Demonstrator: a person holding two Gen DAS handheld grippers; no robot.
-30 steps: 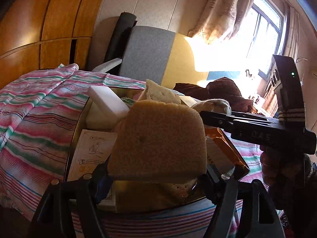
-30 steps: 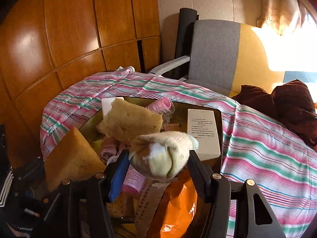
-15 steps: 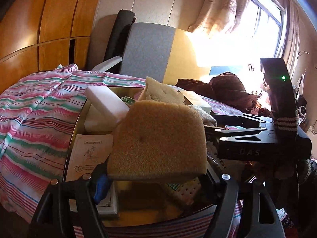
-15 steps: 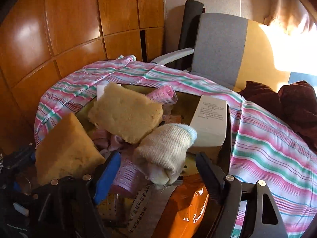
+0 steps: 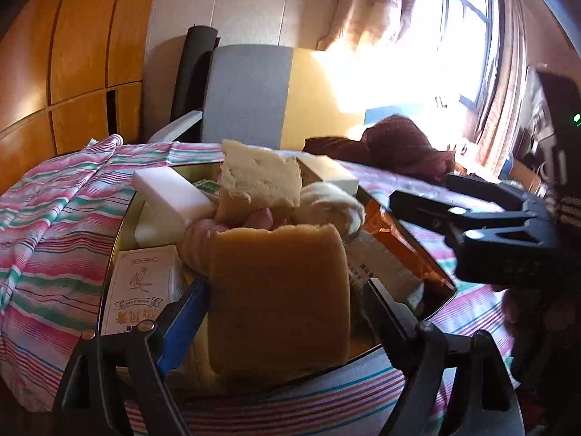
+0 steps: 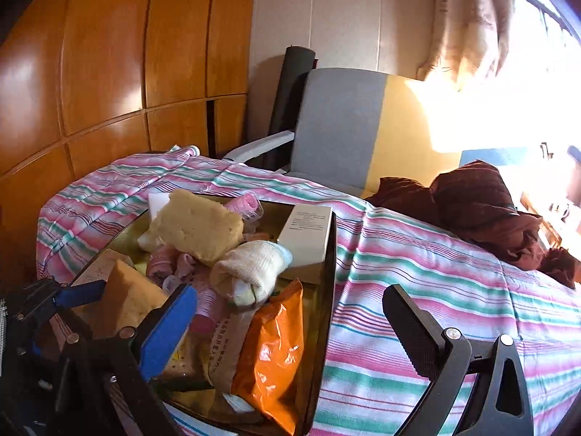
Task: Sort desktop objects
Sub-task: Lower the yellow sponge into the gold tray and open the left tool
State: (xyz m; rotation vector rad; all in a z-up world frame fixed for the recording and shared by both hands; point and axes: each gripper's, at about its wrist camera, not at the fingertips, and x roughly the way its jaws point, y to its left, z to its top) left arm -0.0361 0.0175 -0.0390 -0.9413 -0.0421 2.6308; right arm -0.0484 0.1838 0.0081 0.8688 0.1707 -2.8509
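My left claw (image 5: 287, 305) is clenched on a thick tan-brown sponge block (image 5: 277, 296), held upright between its fingers just above the near end of the tray; the same block shows at the left edge of my right wrist view (image 6: 125, 299). My right claw (image 6: 290, 321) is released, its fingers spread wide with nothing between them, hovering over the tray's right rim and the cloth beside it.

The dark rectangular tray (image 6: 328, 290) sits on a tabletop covered by a pink, green and white striped cloth (image 6: 435, 290). It is heaped: a pale yellow porous sponge (image 6: 198, 225) lies on top toward the far side, a rolled cream-white sock (image 6: 250, 269) rests just in front of it, a white rectangular carton (image 6: 308, 241) leans against the right wall, and an orange foil snack packet (image 6: 274, 356) lies at the near end. In my left view I also see a white foam block (image 5: 170, 196) at the far left corner and a printed cream paper box (image 5: 139, 287) along the left side.

Beyond the tabletop stands a grey and yellow upholstered chair (image 6: 348, 127) with a dark rolled mat (image 6: 292, 101) upright beside it. Glossy orange-brown wooden panels (image 6: 109, 72) fill the left wall. A crumpled dark maroon garment (image 6: 479, 210) lies on the cloth's far right, under a bright window with a beige patterned curtain (image 6: 468, 18).
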